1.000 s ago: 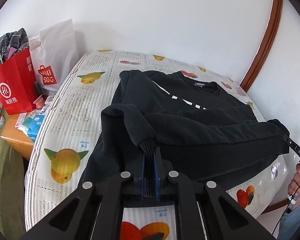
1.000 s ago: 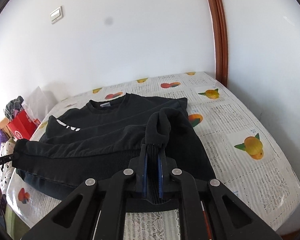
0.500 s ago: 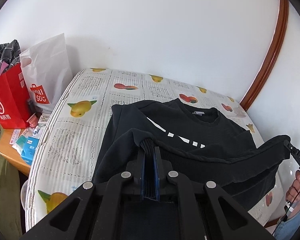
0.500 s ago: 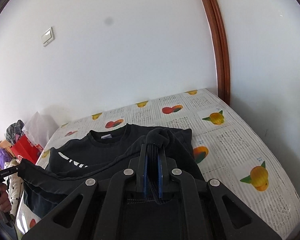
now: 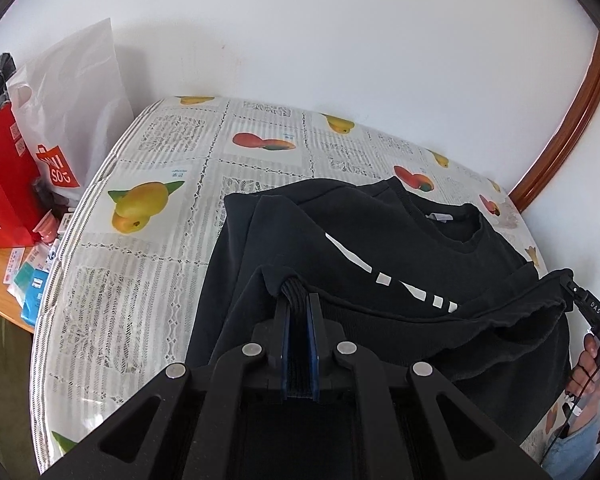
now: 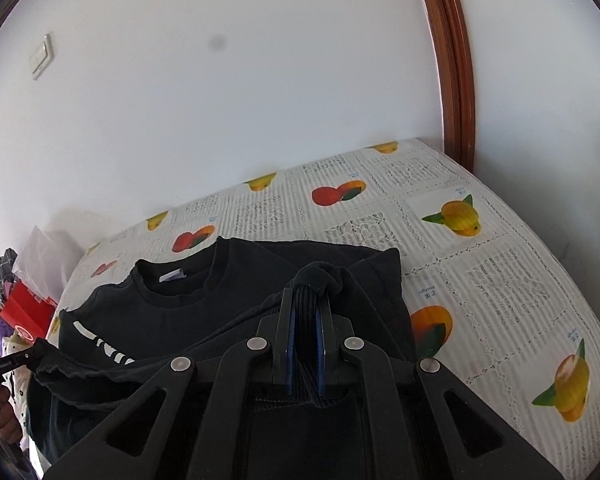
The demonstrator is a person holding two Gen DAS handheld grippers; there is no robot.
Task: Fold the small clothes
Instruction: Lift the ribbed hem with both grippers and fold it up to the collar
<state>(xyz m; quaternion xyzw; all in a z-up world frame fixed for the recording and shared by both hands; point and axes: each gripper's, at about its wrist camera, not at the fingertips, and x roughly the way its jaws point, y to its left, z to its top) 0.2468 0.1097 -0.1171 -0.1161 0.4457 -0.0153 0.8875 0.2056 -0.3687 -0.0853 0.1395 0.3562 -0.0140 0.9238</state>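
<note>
A black sweatshirt (image 5: 400, 240) with white marks on its chest lies on the bed, collar toward the wall; it also shows in the right wrist view (image 6: 188, 320). My left gripper (image 5: 298, 300) is shut on the ribbed hem at its left corner. My right gripper (image 6: 306, 296) is shut on the ribbed hem at its right corner. Both hold the hem raised above the chest, stretched between them. The right gripper's tip shows at the right edge of the left wrist view (image 5: 588, 308).
The bed (image 5: 156, 240) has a white fruit-print cover and stands against a white wall. A white shopping bag (image 5: 68, 120) and a red bag (image 5: 0, 184) stand left of it over a cluttered wooden table (image 5: 4, 280). A brown door frame (image 6: 456, 80) is at the right.
Both grippers have carried the hem up and forward over the sweatshirt toward the collar. More of the lower body now hangs folded under the raised hem.
</note>
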